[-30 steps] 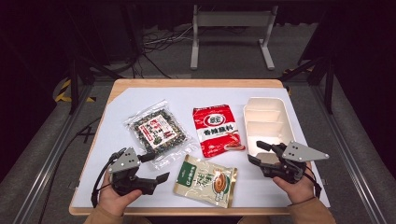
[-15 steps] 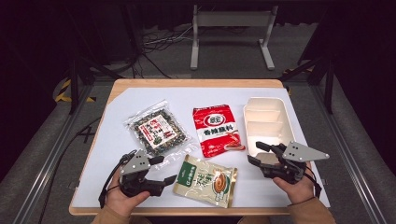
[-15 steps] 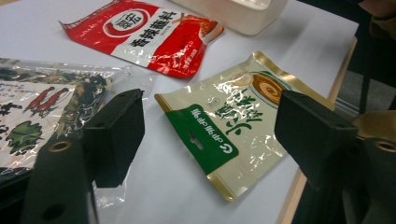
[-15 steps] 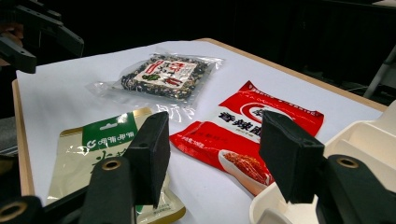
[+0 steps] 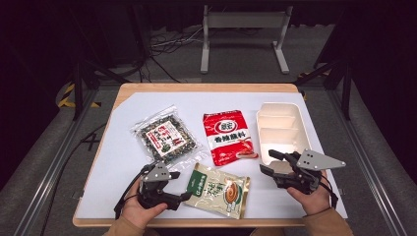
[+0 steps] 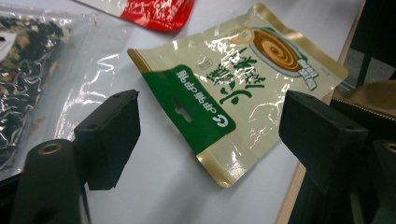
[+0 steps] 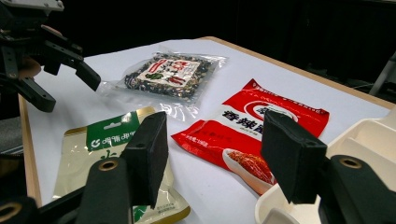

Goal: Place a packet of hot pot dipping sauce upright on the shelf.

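Note:
A green-and-gold snack packet point(image 5: 219, 189) lies flat near the table's front edge. My left gripper point(image 5: 179, 186) hovers just left of it, open. Its jaws have just been opening, and in the left gripper view point(image 6: 212, 109) the packet's green corner point(image 6: 196, 112) lies below the gap, untouched. My right gripper point(image 5: 268, 162) is open to the packet's right, beside the front of the white tray point(image 5: 282, 142). The right gripper view point(image 7: 215, 135) shows nothing between its jaws, with the red packet point(image 7: 261, 126) beyond them.
A red seasoning packet point(image 5: 228, 135) lies mid-table. A clear bag of dark dried mix point(image 5: 164, 137) lies to its left. The white compartment tray stands at the right, on white paper point(image 5: 123, 162) covering the wooden table. The table's front edge is right by the hands.
My left gripper has dropped lower and shifted right, closer to the green-and-gold packet. The right gripper and all the packets have stayed where they were.

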Demonstrator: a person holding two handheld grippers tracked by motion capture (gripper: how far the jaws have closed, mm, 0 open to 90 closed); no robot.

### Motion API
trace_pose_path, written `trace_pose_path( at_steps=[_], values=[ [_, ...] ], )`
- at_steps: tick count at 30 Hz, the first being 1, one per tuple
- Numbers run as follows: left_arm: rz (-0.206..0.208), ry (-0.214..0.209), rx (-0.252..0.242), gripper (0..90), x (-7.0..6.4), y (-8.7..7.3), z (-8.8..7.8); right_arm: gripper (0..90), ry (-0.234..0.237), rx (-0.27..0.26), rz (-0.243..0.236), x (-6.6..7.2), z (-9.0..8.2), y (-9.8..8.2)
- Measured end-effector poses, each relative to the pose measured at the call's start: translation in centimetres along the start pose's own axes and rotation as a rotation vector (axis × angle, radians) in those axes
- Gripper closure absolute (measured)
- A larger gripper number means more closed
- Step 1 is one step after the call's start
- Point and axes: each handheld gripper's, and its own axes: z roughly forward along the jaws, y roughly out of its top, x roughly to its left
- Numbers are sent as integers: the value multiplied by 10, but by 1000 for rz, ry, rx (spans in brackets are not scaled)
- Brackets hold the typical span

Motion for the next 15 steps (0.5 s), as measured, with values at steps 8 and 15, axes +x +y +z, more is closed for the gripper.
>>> trace_pose_path(
  at_steps=[8, 15],
  values=[
    [-31, -9, 50, 187, 3, -6, 9, 407, 11, 7, 5, 1, 1, 0],
    [-11, -22, 90, 205, -1, -7, 16, 401, 14, 10, 6, 2, 1, 0]
  ],
)
